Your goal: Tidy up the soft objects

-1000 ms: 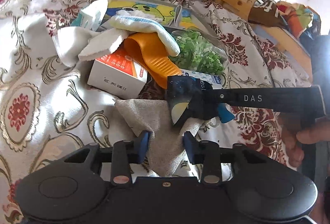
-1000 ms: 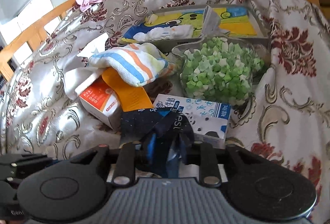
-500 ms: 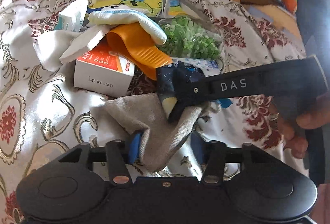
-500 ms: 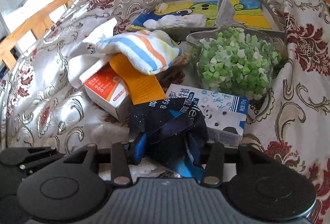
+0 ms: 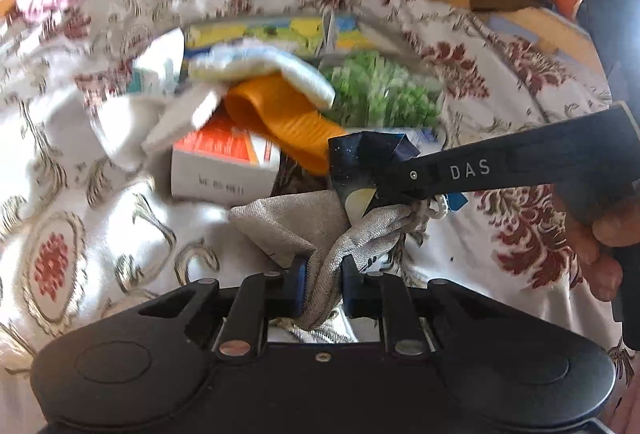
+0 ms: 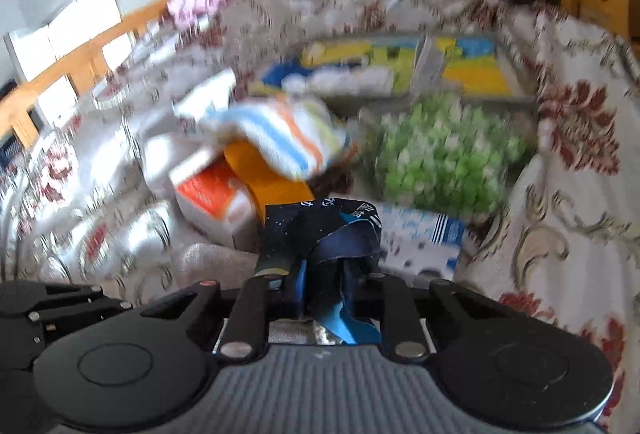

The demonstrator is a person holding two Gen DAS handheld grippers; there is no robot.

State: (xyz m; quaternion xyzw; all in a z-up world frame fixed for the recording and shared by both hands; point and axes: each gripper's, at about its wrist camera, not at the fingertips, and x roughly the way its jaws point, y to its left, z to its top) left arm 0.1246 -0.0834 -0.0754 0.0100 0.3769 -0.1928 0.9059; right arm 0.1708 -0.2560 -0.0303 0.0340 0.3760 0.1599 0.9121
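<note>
Left gripper (image 5: 323, 288) just clenched on beige woven cloth pouch (image 5: 308, 222) — right gripper (image 6: 323, 290) just clenched on dark starry-blue fabric (image 6: 320, 234), beside the pouch.

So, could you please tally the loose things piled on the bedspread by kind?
Cloth pieces: 3, the grey cloth, dark blue cloth and striped towel.
Cardboard boxes: 2, the orange box and blue-and-white box.
Total: 5.

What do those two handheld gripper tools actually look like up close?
The left gripper has a matte black body with round bosses, black finger bars with silver rivets, and blue pads. The right gripper is alike but has a grey ribbed centre; its long black side bears white letters "DAS".
</note>
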